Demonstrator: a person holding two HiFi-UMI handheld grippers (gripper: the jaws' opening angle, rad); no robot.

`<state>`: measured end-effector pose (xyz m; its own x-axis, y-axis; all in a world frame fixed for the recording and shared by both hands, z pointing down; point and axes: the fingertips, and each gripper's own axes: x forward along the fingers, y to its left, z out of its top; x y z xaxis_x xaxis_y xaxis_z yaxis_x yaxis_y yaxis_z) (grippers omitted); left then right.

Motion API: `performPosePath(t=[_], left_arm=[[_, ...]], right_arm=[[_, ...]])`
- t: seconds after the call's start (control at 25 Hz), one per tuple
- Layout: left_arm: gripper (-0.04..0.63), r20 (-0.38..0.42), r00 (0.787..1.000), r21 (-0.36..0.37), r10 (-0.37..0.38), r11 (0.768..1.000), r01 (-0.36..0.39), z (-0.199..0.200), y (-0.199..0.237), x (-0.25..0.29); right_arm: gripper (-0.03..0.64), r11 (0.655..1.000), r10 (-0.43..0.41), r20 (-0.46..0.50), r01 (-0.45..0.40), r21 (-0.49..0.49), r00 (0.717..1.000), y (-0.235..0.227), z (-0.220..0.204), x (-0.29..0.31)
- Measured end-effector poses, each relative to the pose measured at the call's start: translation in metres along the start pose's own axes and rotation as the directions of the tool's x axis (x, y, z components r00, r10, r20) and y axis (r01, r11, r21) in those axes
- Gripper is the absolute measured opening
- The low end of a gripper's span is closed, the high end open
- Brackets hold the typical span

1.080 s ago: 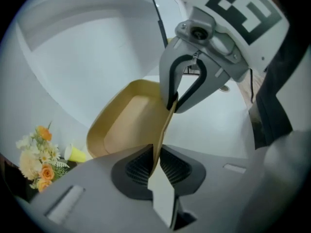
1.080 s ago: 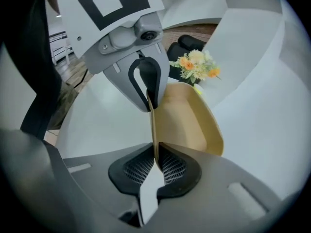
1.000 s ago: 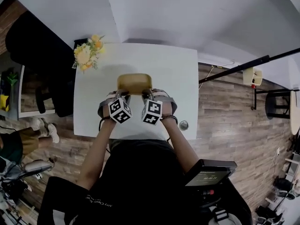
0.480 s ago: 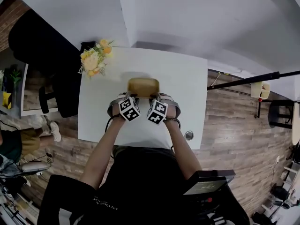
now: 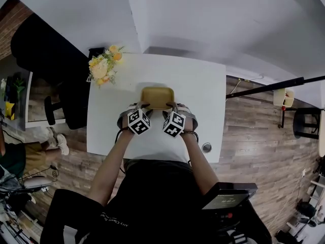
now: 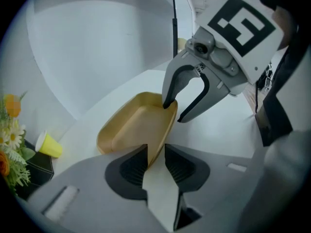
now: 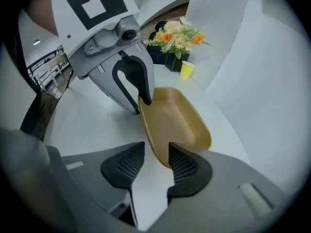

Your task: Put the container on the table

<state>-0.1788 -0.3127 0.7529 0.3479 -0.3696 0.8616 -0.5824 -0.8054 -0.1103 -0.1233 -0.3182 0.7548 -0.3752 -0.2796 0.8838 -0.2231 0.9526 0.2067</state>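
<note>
The shallow tan plastic container (image 5: 157,96) on the white counter (image 5: 203,85) looks light and stiff (take its thin near rim). The left claw (image 6: 155,155) and right claw (image 7: 156,155) are opening, with that rim loose between their pads.

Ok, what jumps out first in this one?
A tan container sits in the middle of the white table. Its near rim runs between the jaws of the left tongs and the right tongs, and both are opening. A yellow-orange bouquet stands at the table's far left corner.
</note>
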Motion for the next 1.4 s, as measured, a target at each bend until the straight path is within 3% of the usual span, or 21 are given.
performPosePath(t=[0.24, 0.36, 0.44, 0.52, 0.6, 0.8, 0.88, 1.0, 1.04, 1.12, 1.2, 1.28, 1.4], left_arm=[[0.112, 0.06, 0.998, -0.015, 0.033, 0.999, -0.032, 0.002, -0.005, -0.027], [0.099, 0.148, 0.987, -0.116, 0.057, 0.992, -0.04, 0.013, -0.006, -0.044], [0.089, 0.227, 0.971, -0.217, 0.08, 0.976, -0.029, 0.024, -0.006, -0.056], [0.076, 0.318, 0.942, -0.318, 0.108, 0.948, -0.001, 0.035, -0.005, -0.068], [0.06, 0.394, 0.908, -0.374, 0.146, 0.927, 0.013, 0.048, -0.003, -0.083], [0.025, 0.518, 0.821, -0.375, 0.241, 0.926, -0.036, 0.084, 0.002, -0.132], [0.011, 0.582, 0.768, -0.37, 0.266, 0.928, -0.041, 0.102, 0.004, -0.154], [0.003, 0.682, 0.671, -0.37, 0.29, 0.929, -0.025, 0.126, 0.004, -0.187], [0.002, 0.699, 0.65, -0.368, 0.299, 0.929, -0.031, 0.131, 0.003, -0.195], [0.002, 0.71, 0.631, -0.358, 0.313, 0.932, -0.059, 0.137, 0.0, -0.205], [0.002, 0.71, 0.628, -0.343, 0.319, 0.935, -0.087, 0.139, -0.005, -0.209], [0.002, 0.709, 0.626, -0.34, 0.324, 0.935, -0.099, 0.137, -0.01, -0.211], [0.002, 0.693, 0.637, -0.351, 0.338, 0.93, -0.111, 0.129, -0.017, -0.205]], right_arm=[[0.19, 0.995, -0.011, 0.098, 0.001, 0.097, 0.995, 0.005, 0.007, -0.026], [0.183, 0.988, -0.045, 0.173, 0.018, 0.155, 0.984, 0.0, 0.015, -0.048], [0.178, 0.977, -0.073, 0.234, 0.022, 0.214, 0.97, -0.006, 0.02, -0.065], [0.173, 0.959, -0.103, 0.306, 0.013, 0.282, 0.947, -0.012, 0.026, -0.083], [0.153, 0.941, -0.138, 0.384, -0.001, 0.339, 0.913, -0.019, 0.034, -0.102], [0.098, 0.923, -0.23, 0.536, 0.006, 0.386, 0.812, -0.031, 0.051, -0.153], [0.059, 0.925, -0.256, 0.587, 0.018, 0.379, 0.768, -0.034, 0.06, -0.174], [0.028, 0.926, -0.283, 0.655, 0.022, 0.377, 0.701, -0.038, 0.073, -0.204], [0.015, 0.925, -0.289, 0.675, 0.018, 0.379, 0.679, -0.038, 0.077, -0.213], [0.014, 0.925, -0.296, 0.708, 0.007, 0.38, 0.641, -0.037, 0.083, -0.229], [0.014, 0.929, -0.294, 0.732, 0.005, 0.369, 0.615, -0.033, 0.088, -0.241], [0.014, 0.938, -0.283, 0.746, 0.01, 0.347, 0.603, -0.026, 0.091, -0.245], [0.014, 0.945, -0.267, 0.748, 0.013, 0.327, 0.608, -0.017, 0.088, -0.241]])
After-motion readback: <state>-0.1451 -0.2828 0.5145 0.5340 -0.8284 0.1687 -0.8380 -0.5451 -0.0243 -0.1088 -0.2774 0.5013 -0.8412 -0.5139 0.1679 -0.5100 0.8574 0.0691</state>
